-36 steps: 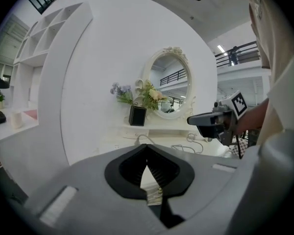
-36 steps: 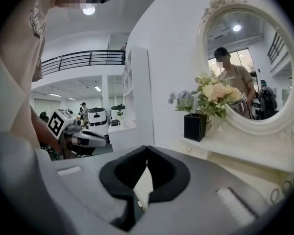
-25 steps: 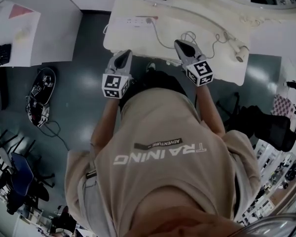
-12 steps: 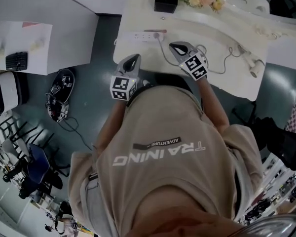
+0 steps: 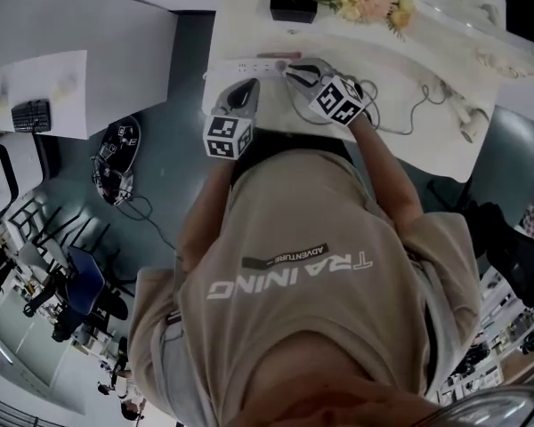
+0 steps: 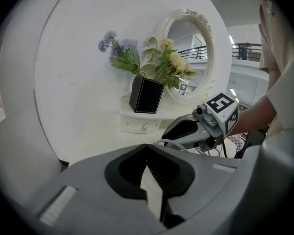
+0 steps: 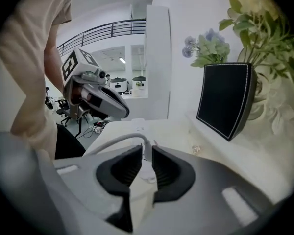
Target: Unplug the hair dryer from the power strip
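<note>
Plug [image 7: 145, 152], white, sits at power strip [image 5: 245, 66] near left end of vanity table [image 5: 383, 47]. Cord [image 5: 409, 105] trails right to hair dryer [image 5: 467, 124], which lies well apart. Right gripper [image 5: 303, 71], arm stretched forward, jaws pinched onto plug. Half a second ago we saw it short of strip. Left gripper [image 5: 247, 87] at table edge just beside strip, jaws together, empty.

Looking like an open office or lab hall: showing desks [image 5: 98, 52], rolling chairs [image 5: 80, 292], a keyboard [image 5: 31, 114], surrounding a staged vanity table [image 5: 374, 43] with mirror [image 6: 196, 53].
</note>
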`<state>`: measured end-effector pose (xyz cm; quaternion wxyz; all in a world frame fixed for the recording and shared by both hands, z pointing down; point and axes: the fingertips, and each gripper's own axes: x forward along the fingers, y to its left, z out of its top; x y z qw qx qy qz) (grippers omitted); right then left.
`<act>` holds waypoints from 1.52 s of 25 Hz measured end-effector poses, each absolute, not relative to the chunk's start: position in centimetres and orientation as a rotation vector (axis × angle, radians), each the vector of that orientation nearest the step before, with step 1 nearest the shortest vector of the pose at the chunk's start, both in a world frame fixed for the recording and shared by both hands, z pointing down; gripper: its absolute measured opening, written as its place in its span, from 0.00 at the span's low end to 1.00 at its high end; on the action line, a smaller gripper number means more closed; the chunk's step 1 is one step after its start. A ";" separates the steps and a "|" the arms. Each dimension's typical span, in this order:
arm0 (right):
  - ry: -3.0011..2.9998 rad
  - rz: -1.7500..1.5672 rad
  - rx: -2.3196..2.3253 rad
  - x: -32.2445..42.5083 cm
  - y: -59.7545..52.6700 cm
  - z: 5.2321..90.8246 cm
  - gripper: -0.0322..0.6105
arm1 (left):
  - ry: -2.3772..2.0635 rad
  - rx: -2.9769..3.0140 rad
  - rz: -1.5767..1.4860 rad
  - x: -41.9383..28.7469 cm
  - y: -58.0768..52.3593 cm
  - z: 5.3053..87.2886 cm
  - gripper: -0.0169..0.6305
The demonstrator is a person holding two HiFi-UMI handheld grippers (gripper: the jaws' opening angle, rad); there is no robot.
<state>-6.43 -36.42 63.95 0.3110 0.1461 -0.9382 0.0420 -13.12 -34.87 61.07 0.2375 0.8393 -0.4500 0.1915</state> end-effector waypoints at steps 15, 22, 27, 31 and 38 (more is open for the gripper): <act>-2.346 -0.066 0.245 -10.8 -37.6 66.1 0.21 | -0.995 2.253 0.646 -12.8 -37.6 68.1 0.03; -2.360 0.002 0.258 -10.7 -37.5 66.0 0.18 | -0.931 2.291 0.650 -12.3 -37.7 68.1 0.03; -2.376 0.020 0.255 -10.6 -37.5 65.6 0.16 | -0.922 2.323 0.660 -12.0 -37.9 68.2 0.03; -2.434 0.098 0.283 -10.4 -38.1 64.4 0.16 | -0.932 2.338 0.690 -11.9 -38.4 67.8 0.03; -2.469 0.087 0.300 -10.3 -38.5 60.9 0.16 | -0.992 2.363 0.600 -12.4 -38.8 66.1 0.03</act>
